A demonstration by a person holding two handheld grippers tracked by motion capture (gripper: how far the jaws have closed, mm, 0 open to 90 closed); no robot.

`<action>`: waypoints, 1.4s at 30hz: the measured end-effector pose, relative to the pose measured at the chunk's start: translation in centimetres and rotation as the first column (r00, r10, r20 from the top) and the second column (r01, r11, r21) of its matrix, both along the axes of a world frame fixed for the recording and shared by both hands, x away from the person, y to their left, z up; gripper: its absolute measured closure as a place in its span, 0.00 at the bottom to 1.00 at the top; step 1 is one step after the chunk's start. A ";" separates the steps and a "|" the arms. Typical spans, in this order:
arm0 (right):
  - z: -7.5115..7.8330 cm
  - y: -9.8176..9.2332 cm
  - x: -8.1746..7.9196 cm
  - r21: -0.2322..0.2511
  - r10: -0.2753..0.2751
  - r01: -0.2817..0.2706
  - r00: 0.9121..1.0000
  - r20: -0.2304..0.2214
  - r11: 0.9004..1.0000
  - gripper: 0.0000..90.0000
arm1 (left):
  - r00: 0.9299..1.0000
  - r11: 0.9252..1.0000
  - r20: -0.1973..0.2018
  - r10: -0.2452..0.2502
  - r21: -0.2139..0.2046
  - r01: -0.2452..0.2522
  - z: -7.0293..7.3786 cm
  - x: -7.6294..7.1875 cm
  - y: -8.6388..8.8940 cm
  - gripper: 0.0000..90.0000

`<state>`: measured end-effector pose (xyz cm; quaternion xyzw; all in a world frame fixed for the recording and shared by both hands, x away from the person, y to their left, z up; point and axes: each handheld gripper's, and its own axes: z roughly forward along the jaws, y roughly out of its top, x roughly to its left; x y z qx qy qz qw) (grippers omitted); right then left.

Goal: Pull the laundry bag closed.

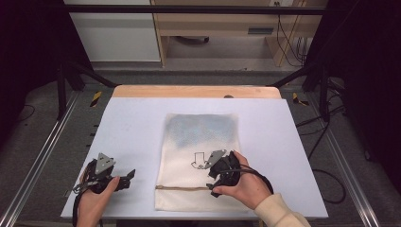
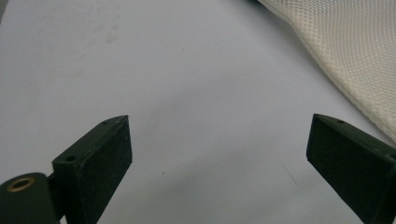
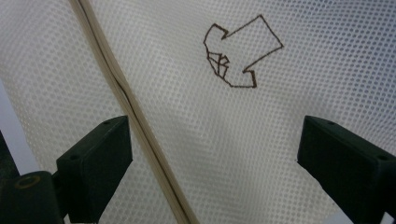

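A cream mesh bag (image 1: 198,156) lies flat in the middle of the white table (image 1: 132,127). It has a black arrow outline (image 1: 197,160) drawn on it, a tan zipper (image 1: 182,187) near its front end, and something blue-grey showing through its far half. My right gripper (image 1: 211,176) hovers over the bag's front right part, open, with the arrow (image 3: 243,51) and zipper (image 3: 121,88) ahead of its jaws (image 3: 215,123). My left gripper (image 1: 129,176) is open over bare table left of the bag; the bag's edge (image 2: 345,51) shows beyond its jaws (image 2: 219,126).
A wooden strip (image 1: 196,91) borders the table's far edge. Metal rails (image 1: 42,156) run along both sides, and cables (image 1: 326,184) lie on the floor at the right. Cabinets (image 1: 213,28) stand beyond the table.
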<state>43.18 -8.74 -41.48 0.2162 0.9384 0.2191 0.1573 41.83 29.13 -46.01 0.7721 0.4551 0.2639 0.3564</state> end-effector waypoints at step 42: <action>1.8 10.5 0.1 -0.044 0.299 -0.302 0.952 -0.069 0.952 0.52 | 0.999 0.999 -0.001 0.045 -0.023 -0.045 0.1 0.5 1.1 0.07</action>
